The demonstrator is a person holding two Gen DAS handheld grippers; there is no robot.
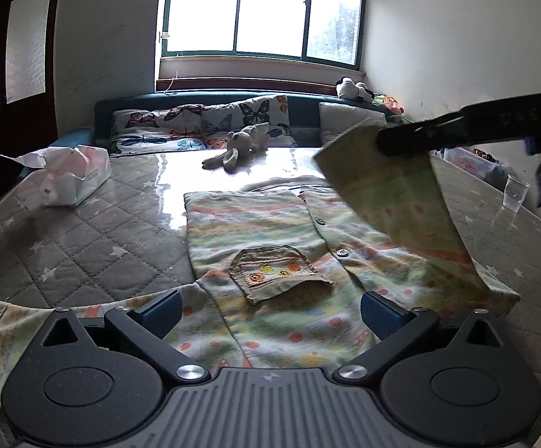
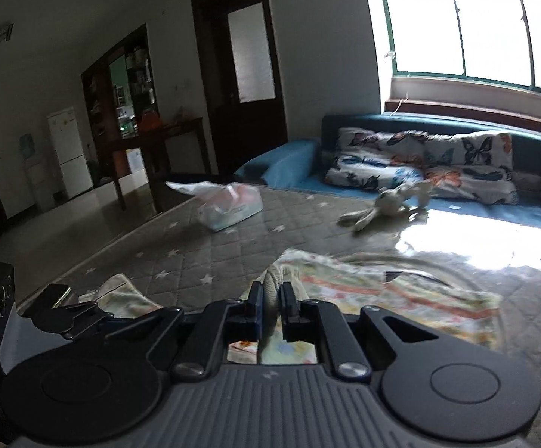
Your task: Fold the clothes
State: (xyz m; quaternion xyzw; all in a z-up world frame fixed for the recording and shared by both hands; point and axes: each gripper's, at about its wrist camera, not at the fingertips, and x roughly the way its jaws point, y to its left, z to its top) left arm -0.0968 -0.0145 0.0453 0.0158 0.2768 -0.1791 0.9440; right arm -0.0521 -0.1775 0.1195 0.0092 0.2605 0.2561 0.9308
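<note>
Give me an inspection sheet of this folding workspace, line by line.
Surface: grey quilted mat with stars.
Job's things: patterned shirt lying flat, pocket up; one sleeve lifted.
Clutter: tissue pack, stuffed rabbit, plastic cup.
Grippers: left gripper open above the shirt; right gripper shut on the sleeve.
Cables: nothing seen.
Surroundings: butterfly pillows, window, dark door.

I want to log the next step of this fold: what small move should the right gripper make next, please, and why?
Probably carry the sleeve further across and lay it on the shirt front. The right gripper is shut on the sleeve's cuff and holds it lifted above the buttons, while the left gripper hangs open over the shirt.
</note>
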